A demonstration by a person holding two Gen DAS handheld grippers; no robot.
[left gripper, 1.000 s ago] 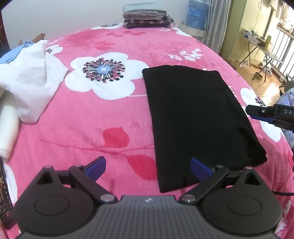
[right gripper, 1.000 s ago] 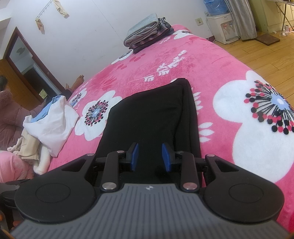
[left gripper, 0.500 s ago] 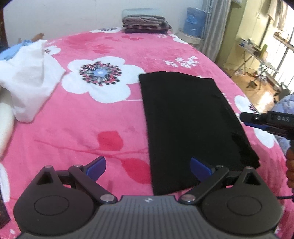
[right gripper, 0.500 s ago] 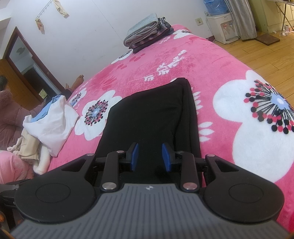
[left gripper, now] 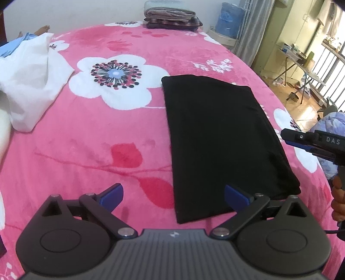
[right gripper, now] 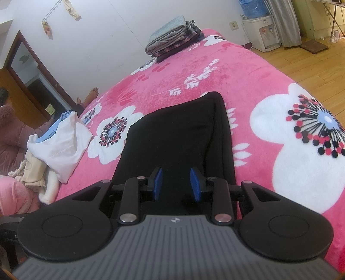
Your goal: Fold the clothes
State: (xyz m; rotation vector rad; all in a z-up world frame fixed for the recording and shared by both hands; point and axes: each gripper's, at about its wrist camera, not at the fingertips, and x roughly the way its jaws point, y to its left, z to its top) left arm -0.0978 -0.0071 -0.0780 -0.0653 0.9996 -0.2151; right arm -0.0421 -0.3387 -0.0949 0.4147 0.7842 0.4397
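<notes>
A folded black garment [left gripper: 220, 137] is laid flat on the pink flowered bed [left gripper: 103, 137]. The left gripper [left gripper: 173, 195] is held spread wide over its near edge. The right gripper [right gripper: 175, 183] is held partly spread above it, nothing pinched.

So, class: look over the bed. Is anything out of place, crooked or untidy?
The black garment lies flat and neatly folded, and the folded stack at the far end is tidy. Only the white garment looks untidy: crumpled in a heap at the bed's edge, still unfolded.

Left view of black garment [left gripper: 220, 137] shifted slightly.
</notes>
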